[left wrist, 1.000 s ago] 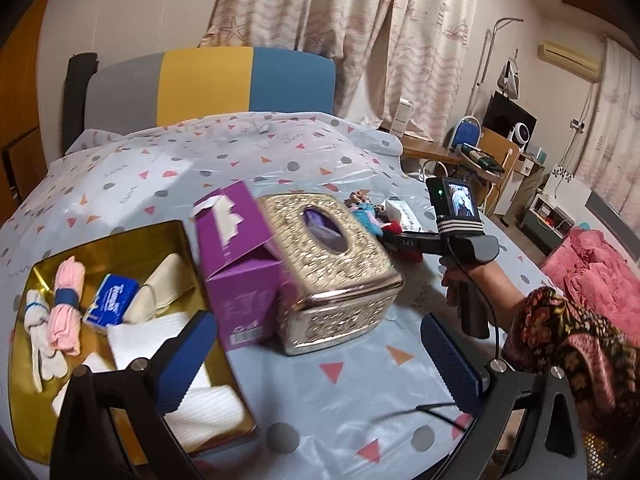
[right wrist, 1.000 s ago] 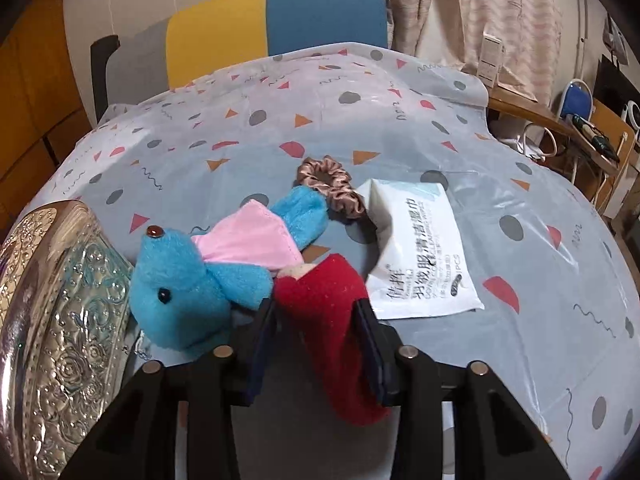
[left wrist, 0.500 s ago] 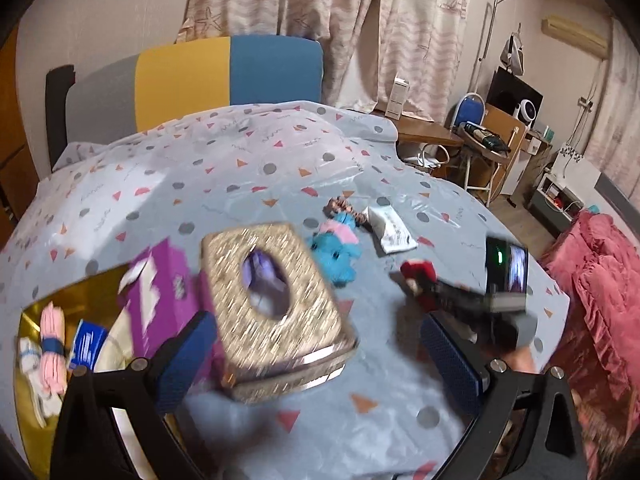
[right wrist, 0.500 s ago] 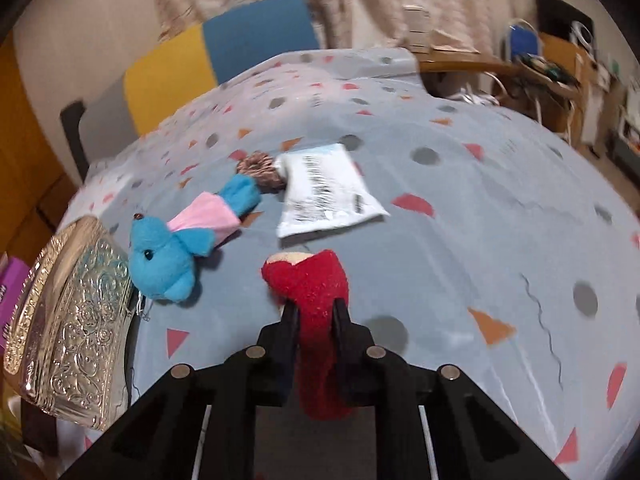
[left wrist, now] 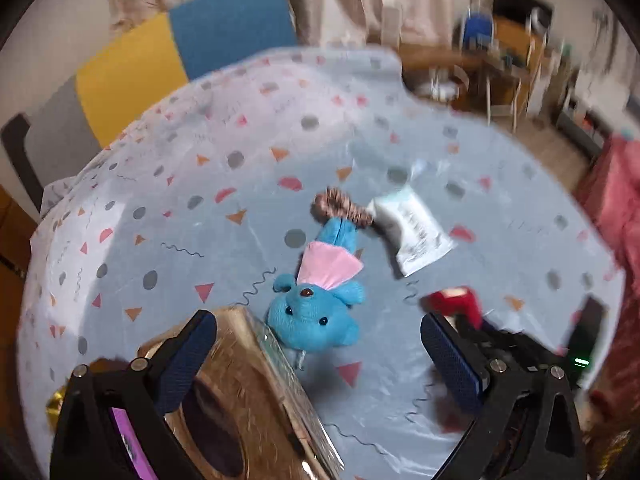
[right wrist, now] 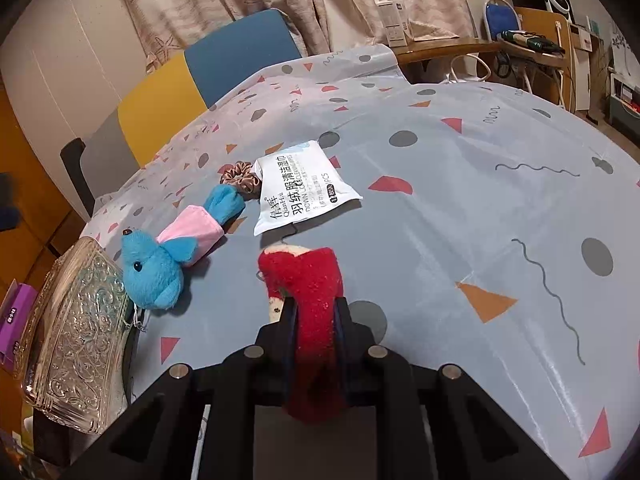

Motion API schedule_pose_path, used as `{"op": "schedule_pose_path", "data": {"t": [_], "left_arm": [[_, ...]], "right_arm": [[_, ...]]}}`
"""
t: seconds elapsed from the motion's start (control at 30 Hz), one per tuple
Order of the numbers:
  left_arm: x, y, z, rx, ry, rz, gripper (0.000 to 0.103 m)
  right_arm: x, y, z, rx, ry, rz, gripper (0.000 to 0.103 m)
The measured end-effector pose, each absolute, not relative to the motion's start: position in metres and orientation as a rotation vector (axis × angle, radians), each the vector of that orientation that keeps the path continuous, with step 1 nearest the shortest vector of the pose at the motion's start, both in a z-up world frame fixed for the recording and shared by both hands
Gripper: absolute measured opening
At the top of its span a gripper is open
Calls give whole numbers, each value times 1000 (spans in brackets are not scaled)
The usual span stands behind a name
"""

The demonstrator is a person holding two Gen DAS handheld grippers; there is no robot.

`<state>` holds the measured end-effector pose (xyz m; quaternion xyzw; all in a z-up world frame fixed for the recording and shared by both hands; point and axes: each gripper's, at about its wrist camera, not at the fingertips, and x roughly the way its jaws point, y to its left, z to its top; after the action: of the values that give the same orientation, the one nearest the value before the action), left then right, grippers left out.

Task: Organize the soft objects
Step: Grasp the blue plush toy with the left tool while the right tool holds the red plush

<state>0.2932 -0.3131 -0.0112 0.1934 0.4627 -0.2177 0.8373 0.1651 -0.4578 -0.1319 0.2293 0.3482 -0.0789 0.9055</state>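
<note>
My right gripper is shut on a red plush toy and holds it above the table; the toy also shows in the left wrist view. A blue plush mouse with a pink skirt lies to its left, beside a brown scrunchie and a white wet-wipe packet. My left gripper is open and empty, hovering just short of the blue mouse, with the scrunchie and packet beyond it.
An ornate gold tissue box stands at the left, also under my left gripper. A purple box sits behind it. A yellow, blue and grey chair back stands at the table's far edge.
My left gripper has swung forward and right over the gold box toward the blue mouse. My right gripper closed on the red toy and lifted it off the table.
</note>
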Motion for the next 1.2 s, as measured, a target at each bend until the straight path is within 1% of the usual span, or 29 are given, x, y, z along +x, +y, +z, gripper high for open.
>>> {"op": "schedule_pose_path", "data": {"t": [0.13,0.27,0.37,0.47,0.77,0.87,0.9,0.93,1.0,1.1,1.2], "left_arm": [[322,-343,-45,532,1022,-392,103],[346,-358,-81,598,1102,-319,103],[355,-366,-99,639,1118,-283,103],[361,-370,-111,663,1112,-264,103],[372,-367,-133,569,1181,-269,103],[372,-369,-136,585,1182,-255,103],[370,-369,-138,590,1185,-256,100],[370,-371,-139,594,1184,-257,91],[368,-374,-143,599,1195,-269,78],[364,-376,-144,593,1192,-276,73],[359,-380,-140,610,1176,-298,51]], "right_arm": [[164,-463,-135,506,705,-147,16],[163,-468,-137,543,693,-128,16],[162,-470,-139,561,685,-118,17],[161,-471,-140,571,679,-112,16],[160,-473,-142,589,668,-103,17],[160,-472,-141,584,668,-105,17],[160,-472,-141,583,668,-106,17],[159,-472,-142,583,668,-105,17],[159,-472,-141,586,666,-104,17],[159,-472,-141,583,666,-106,17],[159,-472,-142,585,663,-104,17]]}}
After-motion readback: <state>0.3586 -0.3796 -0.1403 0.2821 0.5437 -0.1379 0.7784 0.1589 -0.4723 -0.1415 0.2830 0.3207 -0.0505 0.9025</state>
